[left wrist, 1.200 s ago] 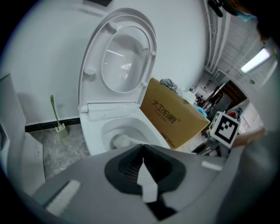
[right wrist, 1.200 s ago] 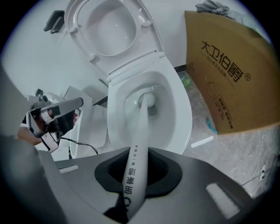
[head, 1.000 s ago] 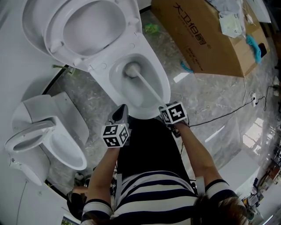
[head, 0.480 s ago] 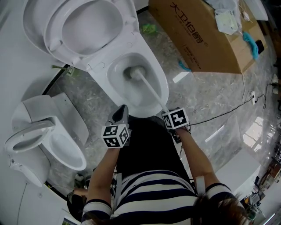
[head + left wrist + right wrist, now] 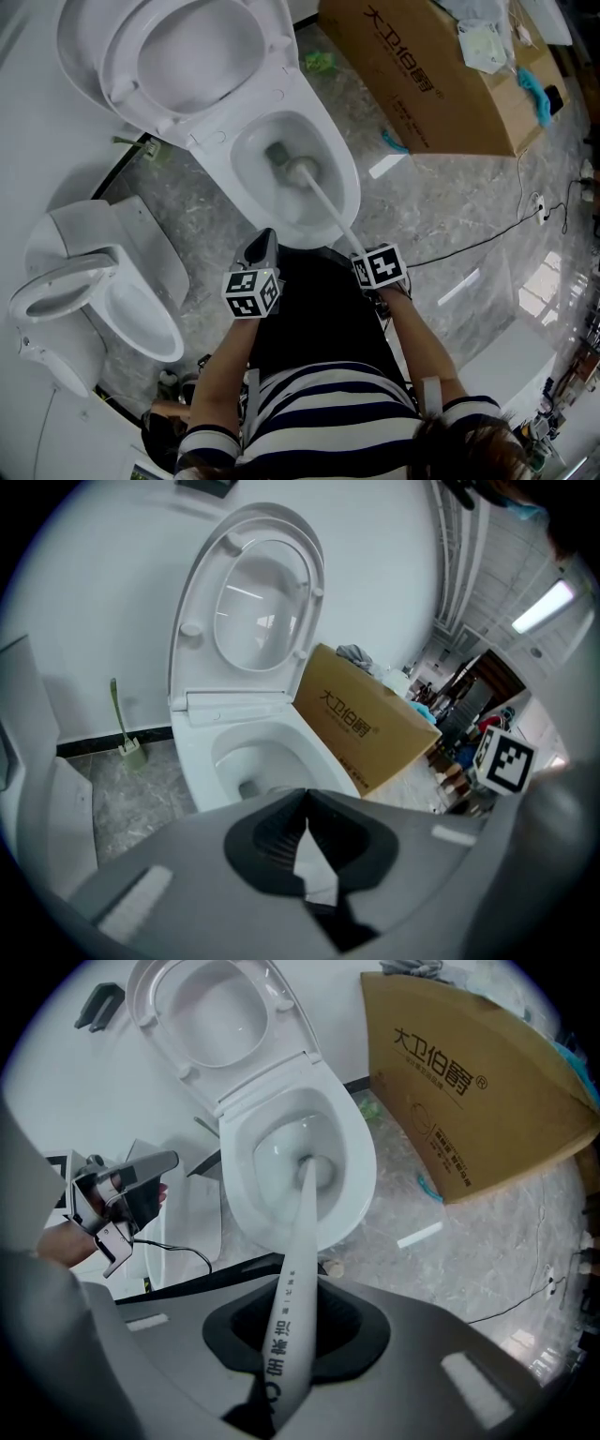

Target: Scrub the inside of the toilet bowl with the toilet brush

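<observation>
Fingers of right gripper point(image 5: 298, 1335) clamped on handle of long white plastic toilet brush point(image 5: 326, 204). Handle runs forward and down into white ceramic toilet bowl point(image 5: 349, 184). Brush head inside bowl, against wet inner wall, just beside drain hole. Fingers of left gripper point(image 5: 306, 829) pressed together, nothing between them. It hovers near bowl's front rim, on left, apart from brush. White lid and seat point(image 5: 178, 56) raised. Brown cardboard box point(image 5: 422, 75) on grey marble floor point(image 5: 450, 206), right of toilet. Second, smaller white toilet point(image 5: 112, 281) at left.
</observation>
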### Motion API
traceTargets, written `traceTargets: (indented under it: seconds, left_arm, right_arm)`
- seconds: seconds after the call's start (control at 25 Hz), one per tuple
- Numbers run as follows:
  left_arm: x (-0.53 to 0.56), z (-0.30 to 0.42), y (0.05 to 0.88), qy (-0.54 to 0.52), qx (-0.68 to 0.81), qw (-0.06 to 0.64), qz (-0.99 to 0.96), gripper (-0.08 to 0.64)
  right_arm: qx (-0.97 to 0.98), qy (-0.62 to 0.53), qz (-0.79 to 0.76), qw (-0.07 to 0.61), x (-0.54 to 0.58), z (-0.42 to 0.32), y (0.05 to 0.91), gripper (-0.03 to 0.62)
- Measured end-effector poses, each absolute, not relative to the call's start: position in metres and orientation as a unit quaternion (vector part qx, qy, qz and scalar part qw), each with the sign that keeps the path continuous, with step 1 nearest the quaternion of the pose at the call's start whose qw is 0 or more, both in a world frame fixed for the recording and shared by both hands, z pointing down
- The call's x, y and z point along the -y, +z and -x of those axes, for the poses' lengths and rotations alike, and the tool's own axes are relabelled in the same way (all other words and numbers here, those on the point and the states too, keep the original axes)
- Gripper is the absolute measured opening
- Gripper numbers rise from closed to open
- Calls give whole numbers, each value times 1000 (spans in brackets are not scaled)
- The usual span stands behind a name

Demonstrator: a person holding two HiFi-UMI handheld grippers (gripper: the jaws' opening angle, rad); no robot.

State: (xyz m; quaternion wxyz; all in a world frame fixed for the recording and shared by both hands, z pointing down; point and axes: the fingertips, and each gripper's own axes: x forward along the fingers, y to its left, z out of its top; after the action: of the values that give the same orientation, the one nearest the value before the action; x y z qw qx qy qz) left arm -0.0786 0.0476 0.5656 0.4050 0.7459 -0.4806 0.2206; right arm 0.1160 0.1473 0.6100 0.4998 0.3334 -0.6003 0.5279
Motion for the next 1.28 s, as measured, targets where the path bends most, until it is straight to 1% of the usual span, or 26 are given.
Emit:
traceTargets:
  seconds: [0.36,0.72,0.88,1.28]
  left_arm:
    - [-52,90,565,218,496,407,-735,0]
    - [-60,101,566,210,512,415,-722,0]
    - [-62,105,566,207,516,418,-718,0]
    - [-60,116,568,204,525,419,-712,0]
  right_arm:
    - [598,544,-303,505,-163,-109,608,57]
    - [610,581,-270,466,-171,-84,600,56]
    - [621,590,-260,445,-161,-67,597,55]
    - [643,559,-262,453,-116,-38,613,57]
